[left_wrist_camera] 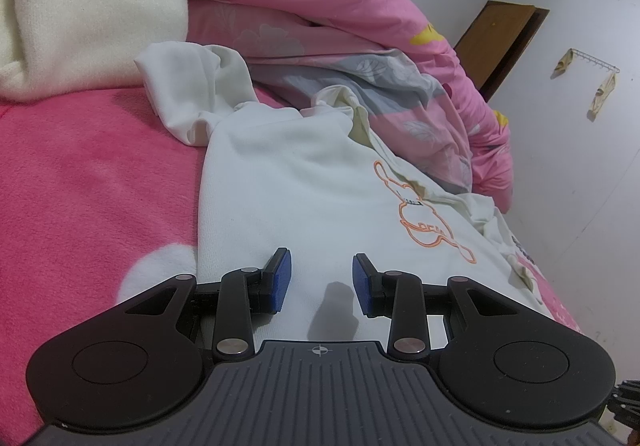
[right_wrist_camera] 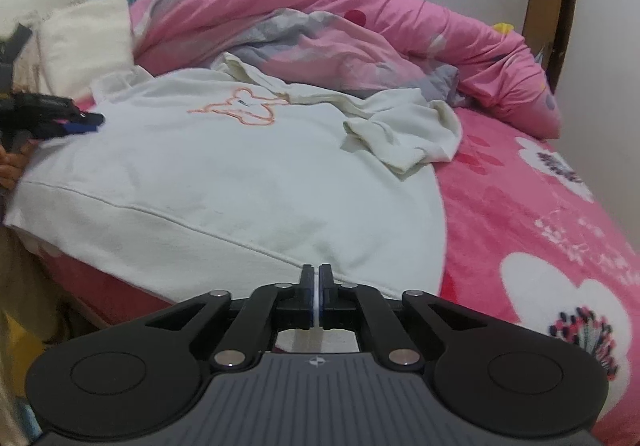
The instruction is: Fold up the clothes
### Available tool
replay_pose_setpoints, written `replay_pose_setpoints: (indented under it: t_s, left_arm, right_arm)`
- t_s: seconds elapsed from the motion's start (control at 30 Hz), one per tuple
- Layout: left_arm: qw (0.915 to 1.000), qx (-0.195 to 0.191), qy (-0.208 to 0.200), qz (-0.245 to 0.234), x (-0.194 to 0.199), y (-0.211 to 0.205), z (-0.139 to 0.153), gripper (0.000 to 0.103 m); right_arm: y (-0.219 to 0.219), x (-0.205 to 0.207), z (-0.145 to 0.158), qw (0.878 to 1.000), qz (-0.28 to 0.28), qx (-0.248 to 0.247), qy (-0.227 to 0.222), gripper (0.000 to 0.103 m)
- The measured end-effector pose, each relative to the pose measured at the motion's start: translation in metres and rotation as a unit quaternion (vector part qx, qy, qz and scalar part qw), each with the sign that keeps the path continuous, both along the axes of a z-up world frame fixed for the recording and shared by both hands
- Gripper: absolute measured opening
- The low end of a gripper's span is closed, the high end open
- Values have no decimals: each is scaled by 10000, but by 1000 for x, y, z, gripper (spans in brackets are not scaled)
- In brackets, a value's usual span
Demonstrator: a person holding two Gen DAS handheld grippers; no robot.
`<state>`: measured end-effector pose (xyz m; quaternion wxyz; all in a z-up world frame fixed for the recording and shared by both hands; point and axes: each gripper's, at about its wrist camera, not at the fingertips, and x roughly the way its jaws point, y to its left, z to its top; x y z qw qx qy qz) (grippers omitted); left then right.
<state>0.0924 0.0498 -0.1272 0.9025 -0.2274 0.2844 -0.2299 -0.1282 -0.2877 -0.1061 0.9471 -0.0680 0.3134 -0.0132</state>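
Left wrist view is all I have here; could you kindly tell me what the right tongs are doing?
Observer: The right tongs are shut on the hem of the white sweatshirt, with a sliver of cloth between the pads.
Operator: Thank you. Where does that hem lie?
Observer: It runs along the near edge of the bed, and its left end hangs over that edge.
Operator: And where do my left tongs sit, seen from that side?
Observer: The left tongs are at the sweatshirt's left side, level with the orange outline print.
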Motion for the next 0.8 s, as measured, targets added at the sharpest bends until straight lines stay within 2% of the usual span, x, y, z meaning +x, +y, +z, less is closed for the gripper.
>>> replay_pose_setpoints:
  t_s: [0.03,0.1,0.3,0.47,0.63,0.8]
  left_arm:
    - [10000,0,0,1,0,0,0,34]
    - [10000,-1,0,0,0,0,0,34]
    - [10000,-2,-1,1,0,0,0,34]
    - [10000,-1,-1,0,0,0,0,34]
    - [10000,3,-4,-1,0,0,0,34]
    - [10000,3,-5,-2,0,0,0,34]
  right_arm:
    - [0,1,-1,10000,5,-45,36,11]
    - [1,3,-3,9999,8,-139,31,19]
    - [-3,14,-9,9997,-23,-244,64,18]
    - [-8,20,-15,9998,-27,-158,125,16]
    - [-13,19,-13,10000,-47,-14,51,0]
    - [-11,12,-11,10000,-38,3,-59,0]
